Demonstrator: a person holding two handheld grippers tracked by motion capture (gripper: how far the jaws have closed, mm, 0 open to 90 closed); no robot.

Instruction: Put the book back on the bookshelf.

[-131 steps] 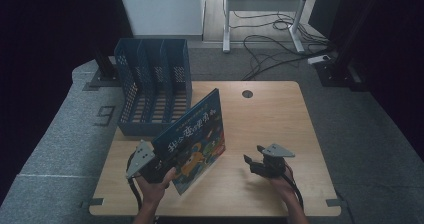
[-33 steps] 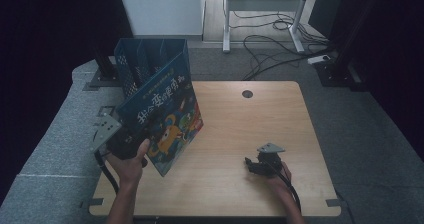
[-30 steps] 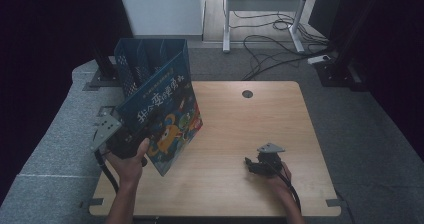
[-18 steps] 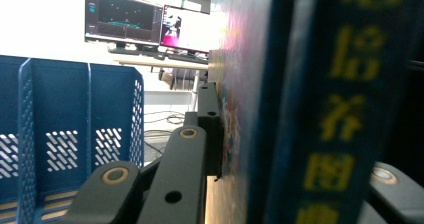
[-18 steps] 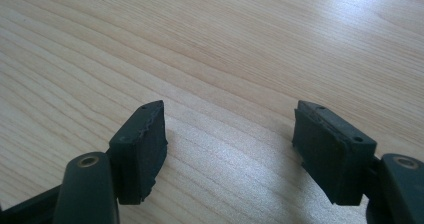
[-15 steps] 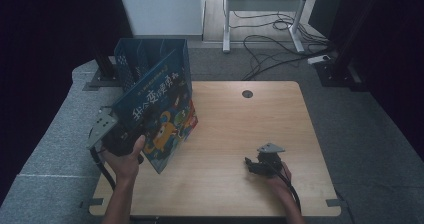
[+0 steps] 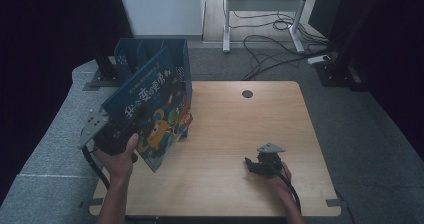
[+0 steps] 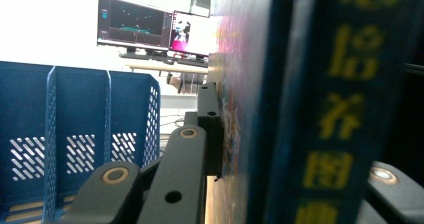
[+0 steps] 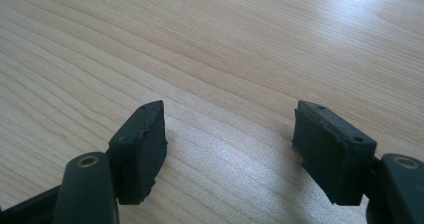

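Note:
A blue picture book (image 7: 150, 111) with yellow lettering is lifted off the table at its left side, tilted, its top edge up against the blue file rack (image 7: 145, 59). My left gripper (image 7: 112, 136) is shut on the book's lower left edge. In the left gripper view the book's spine (image 8: 320, 114) is clamped between the jaws, with the blue file rack (image 8: 75, 134) to the left. My right gripper (image 7: 257, 165) rests low on the table at the front right, open, with bare wood between its pads (image 9: 142, 144).
The wooden table (image 7: 250, 129) has a round cable hole (image 7: 247, 93) at the back. Grey floor mats lie around it. A white desk frame and cables stand behind. Monitors (image 8: 150, 29) show in the distance.
The left hand has carried the book up and back toward the file rack, tilting it more upright. The right gripper has stayed in place.

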